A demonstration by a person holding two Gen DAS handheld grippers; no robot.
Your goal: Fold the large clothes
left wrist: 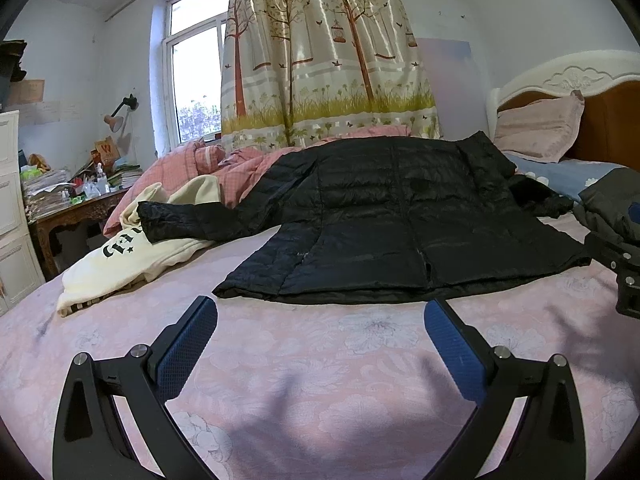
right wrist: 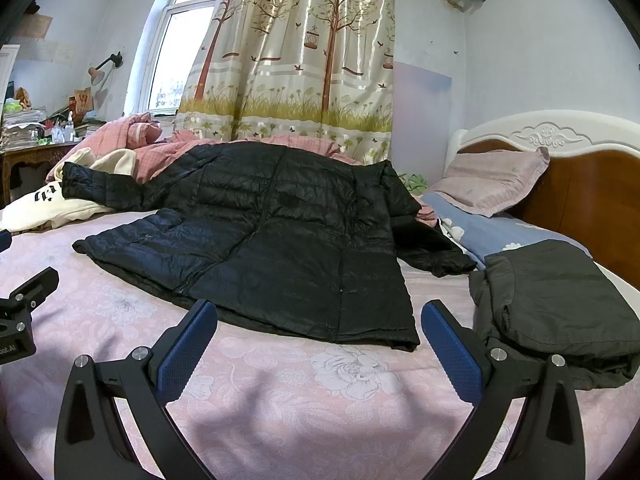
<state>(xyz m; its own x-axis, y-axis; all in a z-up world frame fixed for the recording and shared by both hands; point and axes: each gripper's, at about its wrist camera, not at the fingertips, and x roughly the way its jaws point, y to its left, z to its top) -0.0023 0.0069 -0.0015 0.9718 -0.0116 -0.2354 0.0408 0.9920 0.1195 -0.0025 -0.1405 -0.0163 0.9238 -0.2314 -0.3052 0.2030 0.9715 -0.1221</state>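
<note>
A black puffer jacket (left wrist: 380, 216) lay spread on the bed (left wrist: 280, 360); left gripper (left wrist: 320, 316) and right gripper (right wrist: 320, 316) hovered before it, spread wide and empty.

Bed (right wrist: 320, 392): pink floral sheet.
Centre: black puffer jacket (right wrist: 272, 240), spread flat.
Far left: cream sweatshirt (left wrist: 132, 256).
Right: folded dark garment (right wrist: 560, 304).
Far right: pillow (right wrist: 492, 180).

The black jacket (left wrist: 400, 216) was quilted cloth with a faint sheen, lying on a matt pink floral bedsheet (left wrist: 320, 380). The folded dark garment (right wrist: 560, 304) at the right looked duller and smooth. The far curtain (left wrist: 320, 60) shone like satin, and the headboard (right wrist: 580, 200) was glossy brown wood with a white trim.
</note>
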